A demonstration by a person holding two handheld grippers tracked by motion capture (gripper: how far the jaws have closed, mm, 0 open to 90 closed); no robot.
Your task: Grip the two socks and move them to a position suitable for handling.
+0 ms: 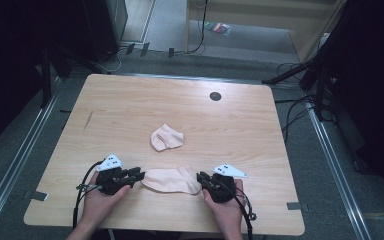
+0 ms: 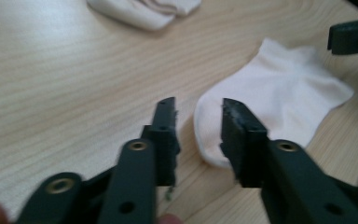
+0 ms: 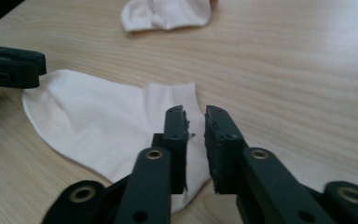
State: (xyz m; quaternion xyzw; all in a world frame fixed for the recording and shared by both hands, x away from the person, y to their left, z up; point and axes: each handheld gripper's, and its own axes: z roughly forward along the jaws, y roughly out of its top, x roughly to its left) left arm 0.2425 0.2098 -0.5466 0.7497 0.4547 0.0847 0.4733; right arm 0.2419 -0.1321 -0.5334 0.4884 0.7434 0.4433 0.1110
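A pale pink ankle sock (image 1: 170,180) lies flat near the table's front edge, between the two grippers. My left gripper (image 1: 139,175) points at its left end; in the left gripper view the jaws (image 2: 198,105) stand apart, with the rounded end of the sock (image 2: 279,93) just beyond them and nothing pinched. My right gripper (image 1: 200,176) sits at the sock's right end. In the right gripper view its jaws (image 3: 195,112) hover over the sock (image 3: 98,121) with a narrow gap, not pressing on the cloth. A second sock (image 1: 166,137), folded, lies mid-table.
The wooden table (image 1: 130,100) has a round dark cable hole (image 1: 215,96) near its far edge. The folded sock (image 3: 168,14) lies well beyond both grippers. A person's hands hold the grippers at the front edge. Cables and dark stands surround the table on the floor.
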